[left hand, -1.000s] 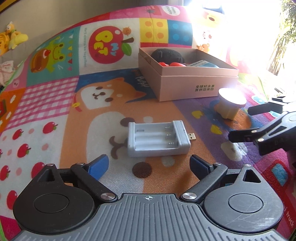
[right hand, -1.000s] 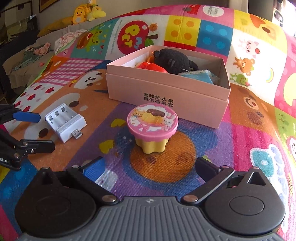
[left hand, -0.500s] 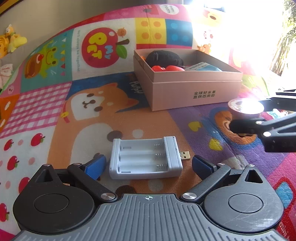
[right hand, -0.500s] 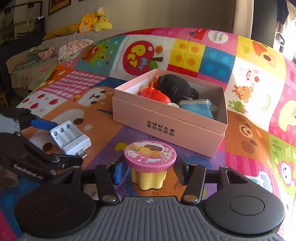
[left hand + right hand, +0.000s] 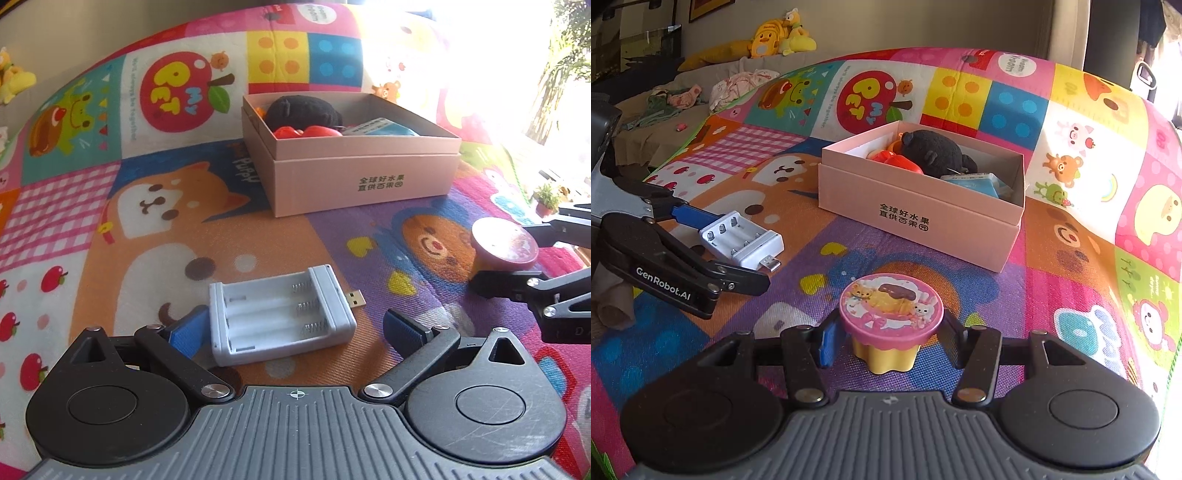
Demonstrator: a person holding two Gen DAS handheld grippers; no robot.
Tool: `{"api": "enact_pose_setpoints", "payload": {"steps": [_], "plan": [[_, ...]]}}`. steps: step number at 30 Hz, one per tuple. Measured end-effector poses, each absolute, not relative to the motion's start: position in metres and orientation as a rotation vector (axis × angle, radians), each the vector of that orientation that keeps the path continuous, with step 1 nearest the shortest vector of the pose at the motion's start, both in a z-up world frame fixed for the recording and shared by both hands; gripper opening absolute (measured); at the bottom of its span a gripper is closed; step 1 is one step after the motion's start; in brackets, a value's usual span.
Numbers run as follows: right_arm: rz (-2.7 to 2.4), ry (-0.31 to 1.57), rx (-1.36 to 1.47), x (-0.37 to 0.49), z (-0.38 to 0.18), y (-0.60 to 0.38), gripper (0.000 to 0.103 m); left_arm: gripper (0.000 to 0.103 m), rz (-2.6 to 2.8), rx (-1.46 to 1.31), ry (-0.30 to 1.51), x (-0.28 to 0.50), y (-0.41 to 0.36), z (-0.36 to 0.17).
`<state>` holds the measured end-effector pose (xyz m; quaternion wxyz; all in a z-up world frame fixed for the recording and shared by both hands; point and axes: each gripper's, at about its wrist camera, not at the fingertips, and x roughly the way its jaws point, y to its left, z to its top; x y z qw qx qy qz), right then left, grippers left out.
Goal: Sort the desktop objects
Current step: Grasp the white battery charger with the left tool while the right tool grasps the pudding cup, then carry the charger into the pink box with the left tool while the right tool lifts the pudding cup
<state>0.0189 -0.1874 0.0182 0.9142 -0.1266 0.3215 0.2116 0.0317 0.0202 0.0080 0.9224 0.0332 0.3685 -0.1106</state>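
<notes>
Gripping the cup (image 5: 890,325) with my right tongs (image 5: 886,341), pads clamped under its pink lid; it sits just in front of the box (image 5: 916,218). Lift straight, keep it level, clear the box wall. Left tongs (image 5: 295,328) wide around the white charger (image 5: 280,314), not touching its right side. Cup: yellow base, cartoon lid.
</notes>
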Motion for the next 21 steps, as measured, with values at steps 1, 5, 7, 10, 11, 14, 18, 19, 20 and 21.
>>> {"api": "enact_pose_setpoints", "payload": {"steps": [1,5,7,10,11,14,18,19,20,21], "plan": [[0.436,0.661,-0.262,0.018,0.018,-0.187,0.054,0.101,-0.233,0.066,0.752,0.029,0.020,0.009],[0.436,0.656,-0.267,0.018,0.018,-0.186,0.054,0.101,-0.213,0.070,0.741,0.027,0.021,0.010],[0.437,0.655,-0.272,0.017,0.018,-0.186,0.054,0.095,-0.203,0.059,0.746,0.030,0.023,0.010],[0.436,0.650,-0.280,0.015,0.018,-0.186,0.054,0.087,-0.193,0.059,0.747,0.031,0.025,0.010],[0.436,0.650,-0.280,0.015,0.018,-0.186,0.054,0.087,-0.194,0.059,0.747,0.031,0.025,0.010],[0.435,0.652,-0.282,0.014,0.019,-0.186,0.054,0.087,-0.204,0.069,0.747,0.028,0.025,0.011],[0.428,0.646,-0.297,0.011,0.024,-0.186,0.050,0.086,-0.222,0.091,0.737,0.019,0.021,0.015],[0.423,0.646,-0.299,0.011,0.026,-0.186,0.050,0.086,-0.226,0.094,0.731,0.015,0.019,0.018],[0.420,0.643,-0.299,0.009,0.028,-0.186,0.050,0.086,-0.232,0.097,0.724,0.012,0.018,0.020],[0.421,0.637,-0.299,0.008,0.030,-0.187,0.049,0.086,-0.241,0.102,0.716,0.008,0.017,0.023]]}}
